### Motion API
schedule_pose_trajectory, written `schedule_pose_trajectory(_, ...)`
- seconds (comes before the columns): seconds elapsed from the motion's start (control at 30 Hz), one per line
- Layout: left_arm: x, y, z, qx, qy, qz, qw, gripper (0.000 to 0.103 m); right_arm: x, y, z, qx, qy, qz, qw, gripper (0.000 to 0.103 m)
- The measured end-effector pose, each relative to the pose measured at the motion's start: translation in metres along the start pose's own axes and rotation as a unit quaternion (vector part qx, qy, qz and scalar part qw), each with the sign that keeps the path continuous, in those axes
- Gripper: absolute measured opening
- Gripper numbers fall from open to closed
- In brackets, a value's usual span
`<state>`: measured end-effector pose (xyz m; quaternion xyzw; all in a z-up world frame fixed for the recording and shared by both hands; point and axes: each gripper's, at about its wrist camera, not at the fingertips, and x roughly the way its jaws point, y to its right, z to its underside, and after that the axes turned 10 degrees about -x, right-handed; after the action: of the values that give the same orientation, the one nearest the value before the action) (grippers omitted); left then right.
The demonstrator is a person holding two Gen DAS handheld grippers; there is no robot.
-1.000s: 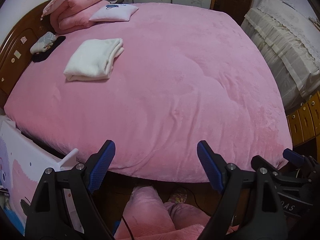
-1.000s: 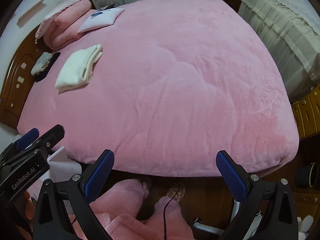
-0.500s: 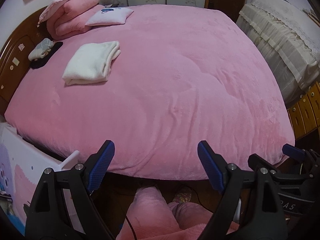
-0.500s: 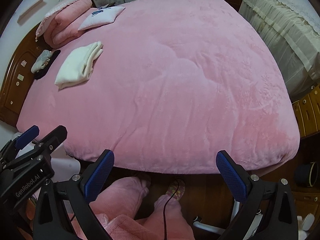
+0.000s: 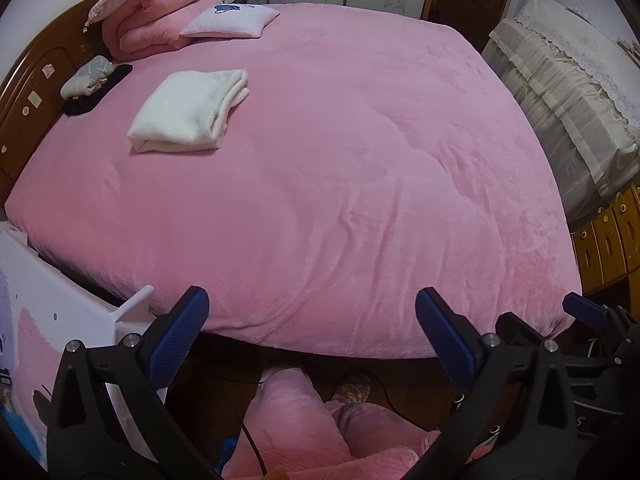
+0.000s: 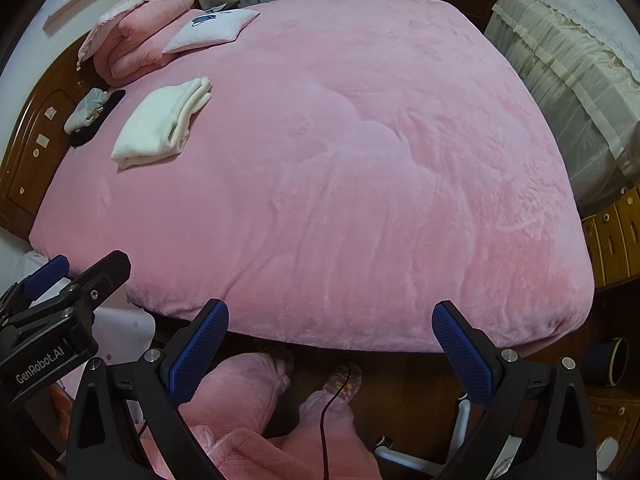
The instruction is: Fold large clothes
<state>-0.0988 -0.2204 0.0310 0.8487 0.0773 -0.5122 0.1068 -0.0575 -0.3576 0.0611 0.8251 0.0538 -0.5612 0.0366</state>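
A folded white garment (image 5: 192,112) (image 6: 160,124) lies on the pink plush bed cover (image 5: 340,168) (image 6: 352,168), far left toward the headboard. Both grippers hang past the bed's near edge, pointing steeply down, far from the garment. My left gripper (image 5: 311,300) has its jaws opening, wide apart, with nothing between them. My right gripper (image 6: 330,310) stands open and holds nothing. In each wrist view the other gripper's blue tip shows at the side.
A folded pink quilt (image 5: 156,16), a pale pillow (image 5: 228,20) and small grey and black items (image 5: 88,80) sit by the wooden headboard. Lace-covered furniture (image 5: 560,92) and drawers (image 5: 608,240) stand right, a white panel (image 5: 48,292) left. A person's pink-trousered legs (image 6: 248,384) and a cable lie below.
The left gripper's fingers have spread wider apart. The right gripper's fingers keep the same spread. Both views have barely shifted over the bed.
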Motion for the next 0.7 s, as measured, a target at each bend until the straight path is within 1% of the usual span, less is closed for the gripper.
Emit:
schedule_pose_trajectory(0.2,0.000,0.010,0.001,0.006,0.006,0.002,1.0000,0.102,0.002,0.007,-0.003,-0.005,-0.003,0.000,1.000,0.103)
schedule_pose_trajectory(0.53,0.001,0.008,-0.002,0.005,0.009,0.000,0.9999,0.102,0.007,0.029,-0.014,-0.014,0.001,0.001,1.000,0.103)
schedule_pose_trajectory(0.7,0.000,0.013,0.000,0.005,0.008,-0.003,0.9999,0.102,0.007,0.028,-0.013,-0.014,0.001,0.002,1.000,0.103)
